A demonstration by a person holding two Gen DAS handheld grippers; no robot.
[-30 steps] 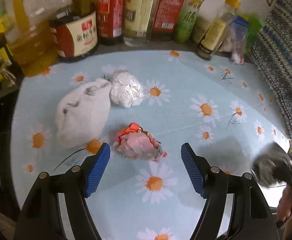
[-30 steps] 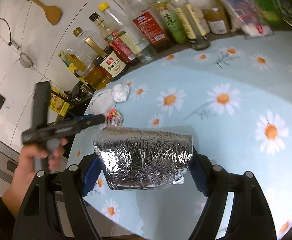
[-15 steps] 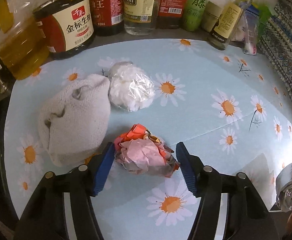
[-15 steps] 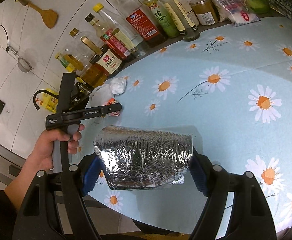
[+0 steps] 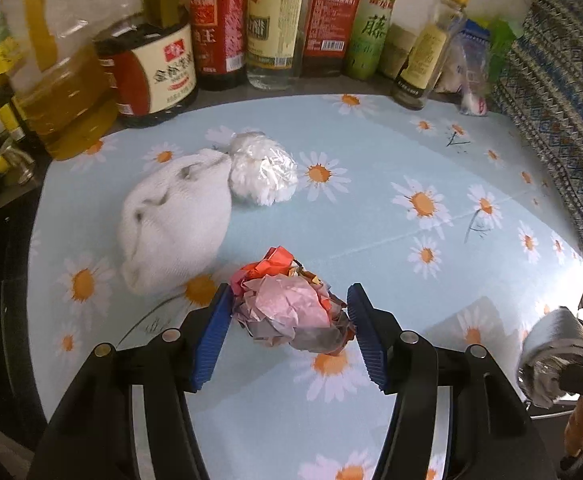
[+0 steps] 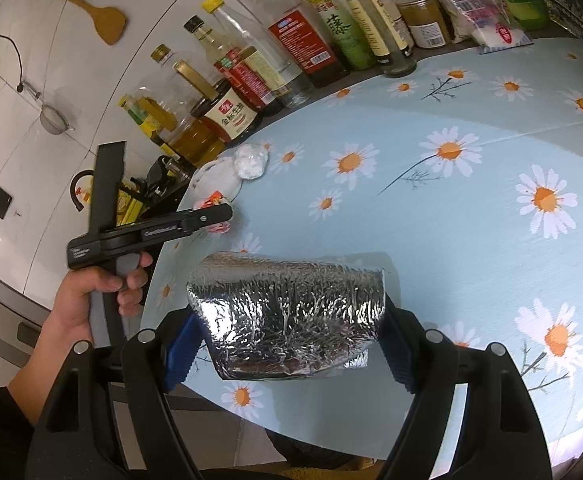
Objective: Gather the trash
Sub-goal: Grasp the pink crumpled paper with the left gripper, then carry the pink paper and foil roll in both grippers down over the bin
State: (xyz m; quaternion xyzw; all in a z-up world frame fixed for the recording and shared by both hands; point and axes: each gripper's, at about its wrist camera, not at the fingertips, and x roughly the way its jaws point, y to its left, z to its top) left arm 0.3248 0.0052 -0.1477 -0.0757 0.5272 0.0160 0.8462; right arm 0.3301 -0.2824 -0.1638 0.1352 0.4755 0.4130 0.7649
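Left wrist view: left tongs [image 5: 289,334] have just been closing around the crumpled pink-and-orange paper wad [image 5: 291,308]; the left blue pad touches it, the right pad sits at its edge, so the pinch looks made or all but made, with the wad resting on the daisy-print table [image 5: 391,240]. Not yet collected: a white cloth bundle [image 5: 175,220] and, touching its far end, a ball of clear plastic wrap [image 5: 261,174], both well apart from the wad. Open cloth lies to the right; a row of sauce and oil bottles [image 5: 275,28] closes off the far edge, and the dark table edge drops off at left, near the white bundle. Right wrist view: right tongs [image 6: 291,320] pinch a crumpled foil bundle [image 6: 287,312] held clear of the table, above its near edge. A hand [image 6: 91,300] grips the handle of the left tongs at the table's left rim. Judgement: one piece secured, one being taken, two remaining; no bin or bag is visible. Wide clear tabletop stretches to the right.
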